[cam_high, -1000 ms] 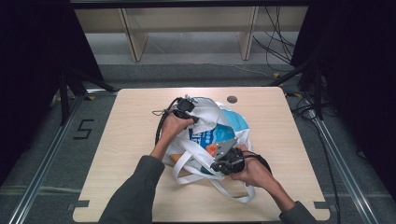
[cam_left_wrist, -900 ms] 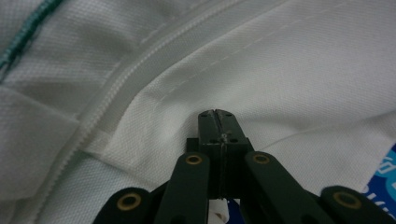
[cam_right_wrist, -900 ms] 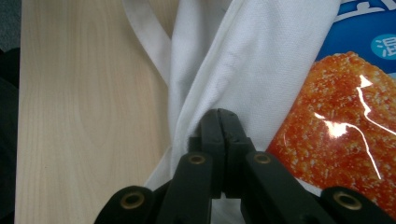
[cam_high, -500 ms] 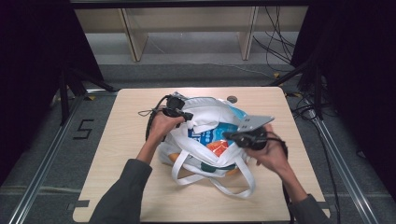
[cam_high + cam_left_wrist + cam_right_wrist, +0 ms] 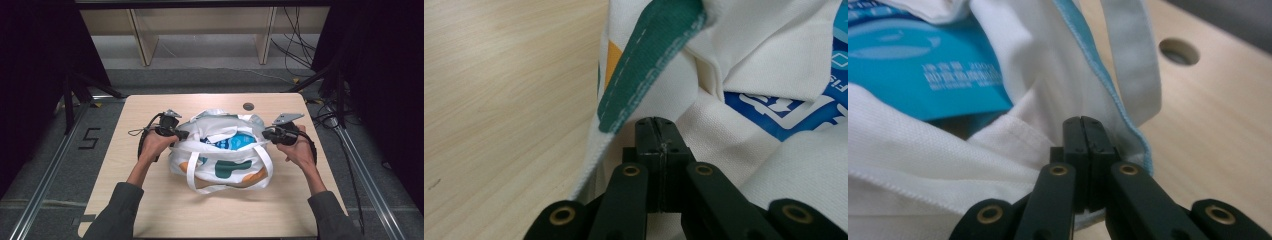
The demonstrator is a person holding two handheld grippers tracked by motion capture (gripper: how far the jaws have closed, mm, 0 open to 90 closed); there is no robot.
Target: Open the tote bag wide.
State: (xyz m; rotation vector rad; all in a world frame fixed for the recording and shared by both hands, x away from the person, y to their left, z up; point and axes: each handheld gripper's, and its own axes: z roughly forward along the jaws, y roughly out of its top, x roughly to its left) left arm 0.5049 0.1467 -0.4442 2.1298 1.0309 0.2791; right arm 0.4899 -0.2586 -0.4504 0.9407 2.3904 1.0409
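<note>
Fingers first: on my left gripper (image 5: 657,131) the two black fingers (image 5: 648,145) are pressed flat together, pinching the white cloth of the bag (image 5: 220,152) at its left end, just under a green-edged hem (image 5: 649,65) that slants across the left gripper view. Right beside that hem an orange patch (image 5: 613,62) shows on the cloth, and past it the pale wooden surface (image 5: 499,90) runs off to the side.

My right gripper (image 5: 1083,131) is closed the same way — its fingers (image 5: 1093,145) meet with no gap, nipping the bag's rim at the opposite end, where a light blue stitched edge (image 5: 1098,65) runs down to them. A white strap (image 5: 1133,55) hangs just behind that edge, and a blue printed packet (image 5: 923,70) lies inside the bag's mouth. Farther out on the wood there is a round hole (image 5: 1178,51).

From the high view, my left hand (image 5: 155,142) and right hand (image 5: 297,147) sit at either end of the bag, well apart, with the bag's mouth held open between them — blue showing inside. The bag rests near the middle of the surface (image 5: 150,210), slightly toward the far edge, its white handles (image 5: 220,186) looping down over the near side across green and orange prints. Cables trail from both grippers.
</note>
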